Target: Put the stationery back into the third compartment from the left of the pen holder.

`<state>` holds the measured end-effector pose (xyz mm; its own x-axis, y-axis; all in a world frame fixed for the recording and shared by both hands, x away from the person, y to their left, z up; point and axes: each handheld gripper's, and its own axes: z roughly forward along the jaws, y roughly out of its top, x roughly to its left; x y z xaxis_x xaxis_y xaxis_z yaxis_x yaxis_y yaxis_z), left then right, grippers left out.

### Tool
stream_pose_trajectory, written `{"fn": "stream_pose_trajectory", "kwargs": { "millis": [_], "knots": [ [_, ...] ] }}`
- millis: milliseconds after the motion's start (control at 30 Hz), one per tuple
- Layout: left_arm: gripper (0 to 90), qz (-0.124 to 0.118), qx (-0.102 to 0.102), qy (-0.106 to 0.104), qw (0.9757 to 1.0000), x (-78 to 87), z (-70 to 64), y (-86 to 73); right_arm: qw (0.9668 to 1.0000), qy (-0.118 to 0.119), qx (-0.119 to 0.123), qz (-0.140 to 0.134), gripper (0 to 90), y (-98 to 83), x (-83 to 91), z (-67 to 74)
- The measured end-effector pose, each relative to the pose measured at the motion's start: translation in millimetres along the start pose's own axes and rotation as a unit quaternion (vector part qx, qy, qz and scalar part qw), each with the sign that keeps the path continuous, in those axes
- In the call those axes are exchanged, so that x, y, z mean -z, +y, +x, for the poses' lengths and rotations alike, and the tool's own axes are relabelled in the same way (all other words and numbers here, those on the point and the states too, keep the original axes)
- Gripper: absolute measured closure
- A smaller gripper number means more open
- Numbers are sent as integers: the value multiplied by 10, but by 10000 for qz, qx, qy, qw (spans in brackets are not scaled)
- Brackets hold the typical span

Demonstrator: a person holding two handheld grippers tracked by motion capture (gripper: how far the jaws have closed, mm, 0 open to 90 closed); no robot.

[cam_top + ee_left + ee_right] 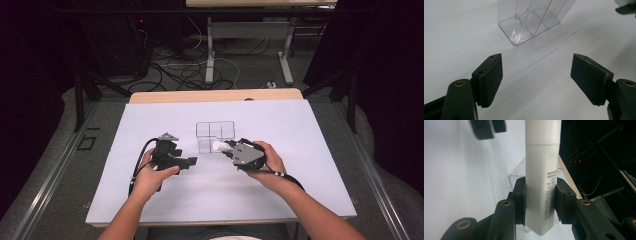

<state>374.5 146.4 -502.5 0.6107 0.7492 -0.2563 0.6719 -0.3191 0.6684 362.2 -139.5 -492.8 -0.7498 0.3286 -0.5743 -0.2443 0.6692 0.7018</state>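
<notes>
Now: tube held level at the organizer

Right claw (229, 146) is clamped on the white tube (541, 182), whose long axis lies level and whose cap end sits at the near right wall of the clear organizer (215, 136). Left claw (192, 161) stands wide and empty, near the organizer's left on the white worktop (150, 120). To drop in, I'd judge, the tube must tip upright over a compartment.

High view: fixed overhead, facing forward and down, whole tabletop (165, 200) in frame. Left gripper view: low and close, clear organizer (531, 22) at top centre. Right gripper view: very close. All three share that organizer (215, 136) (517, 176).
</notes>
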Motion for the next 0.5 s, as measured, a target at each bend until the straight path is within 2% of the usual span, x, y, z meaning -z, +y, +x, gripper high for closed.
{"fn": "stream_pose_trajectory", "kwargs": {
  "millis": [133, 300, 400, 500],
  "knots": [
    [263, -61, 13, 15, 10000, 11, 5, -16, 9981, -28, -555, -249, 658, -11, -51, -113],
    [260, -36, 113, 50, 9999, 0, 31, -43, 9916, -40, -1185, -509, 658, -30, -111, -218],
    [240, 20, 279, 86, 9996, -9, 50, -58, 9854, -61, -1560, -674, 658, -51, -153, -263],
    [237, 32, 257, 109, 9996, -11, 58, -64, 9776, -69, -1949, -796, 658, -90, -202, -296]
  ]
}}
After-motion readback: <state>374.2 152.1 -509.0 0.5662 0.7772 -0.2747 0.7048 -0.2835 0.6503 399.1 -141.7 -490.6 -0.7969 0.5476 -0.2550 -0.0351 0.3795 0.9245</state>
